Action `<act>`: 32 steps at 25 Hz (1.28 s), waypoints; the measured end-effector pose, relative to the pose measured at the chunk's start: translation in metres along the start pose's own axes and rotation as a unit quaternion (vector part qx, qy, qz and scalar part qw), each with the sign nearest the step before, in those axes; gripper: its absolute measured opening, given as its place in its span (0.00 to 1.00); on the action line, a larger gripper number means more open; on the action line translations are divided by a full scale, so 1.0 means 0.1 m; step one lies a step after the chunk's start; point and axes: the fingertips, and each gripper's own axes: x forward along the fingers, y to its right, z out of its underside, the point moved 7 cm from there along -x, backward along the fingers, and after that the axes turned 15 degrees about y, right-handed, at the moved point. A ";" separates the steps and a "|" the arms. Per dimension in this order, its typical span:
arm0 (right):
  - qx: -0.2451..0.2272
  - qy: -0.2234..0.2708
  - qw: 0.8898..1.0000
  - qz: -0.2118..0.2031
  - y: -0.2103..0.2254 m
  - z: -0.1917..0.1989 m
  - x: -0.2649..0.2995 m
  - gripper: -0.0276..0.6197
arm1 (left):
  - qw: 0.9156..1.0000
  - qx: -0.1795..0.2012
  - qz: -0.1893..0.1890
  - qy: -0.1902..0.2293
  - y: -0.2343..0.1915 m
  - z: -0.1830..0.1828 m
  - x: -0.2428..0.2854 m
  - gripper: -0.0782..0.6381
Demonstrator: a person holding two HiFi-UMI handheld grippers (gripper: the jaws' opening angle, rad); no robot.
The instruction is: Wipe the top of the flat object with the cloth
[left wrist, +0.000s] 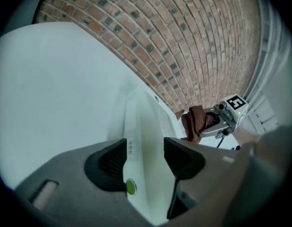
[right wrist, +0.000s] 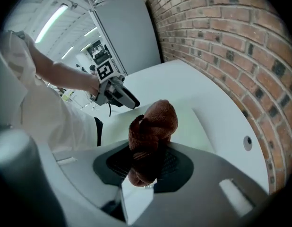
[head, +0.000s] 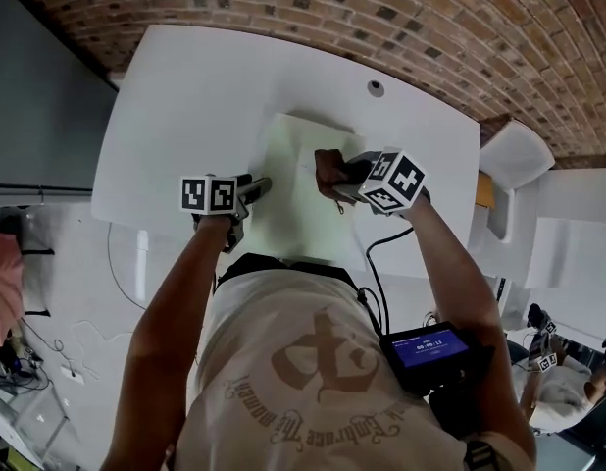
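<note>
Mid-wipe, it seems: right tool (right wrist: pixel 146 167) pinches the brown cloth (right wrist: pixel 155 122) over the flat board (head: pixel 283 204), left tool (left wrist: pixel 145 157) clamps its edge; next, sweep the cloth ahead.

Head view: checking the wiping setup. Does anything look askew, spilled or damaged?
Nothing stands out. The flat object lies flat on the table, its edge clamped by the left gripper; the right gripper holds the brown cloth bunched over it. No spills.

Left of the flat object (head: pixel 288 160) the table (head: pixel 176 116) lies bare; beyond it the brick wall (head: pixel 381 18) seems close. The left gripper (head: pixel 262 185) bars its left edge, the right gripper (head: pixel 334 179) its right half.
</note>
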 end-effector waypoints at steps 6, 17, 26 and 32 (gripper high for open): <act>-0.059 -0.020 0.996 -0.062 -0.32 -0.50 0.58 0.21 | 1.000 0.014 0.001 0.002 0.00 0.18 -0.35 0.34; -0.106 -0.090 0.986 -0.089 -0.55 -0.65 1.38 0.21 | 0.998 -0.005 0.002 -0.070 -0.04 0.69 -0.56 0.33; -0.095 -0.107 0.988 -0.063 -0.44 -0.14 1.08 0.21 | 0.996 -0.010 -0.007 -0.088 -0.08 0.68 -0.54 0.33; -0.052 -0.101 0.993 -0.028 -0.26 0.38 0.66 0.21 | 0.997 -0.022 -0.001 -0.071 -0.11 0.72 -0.56 0.33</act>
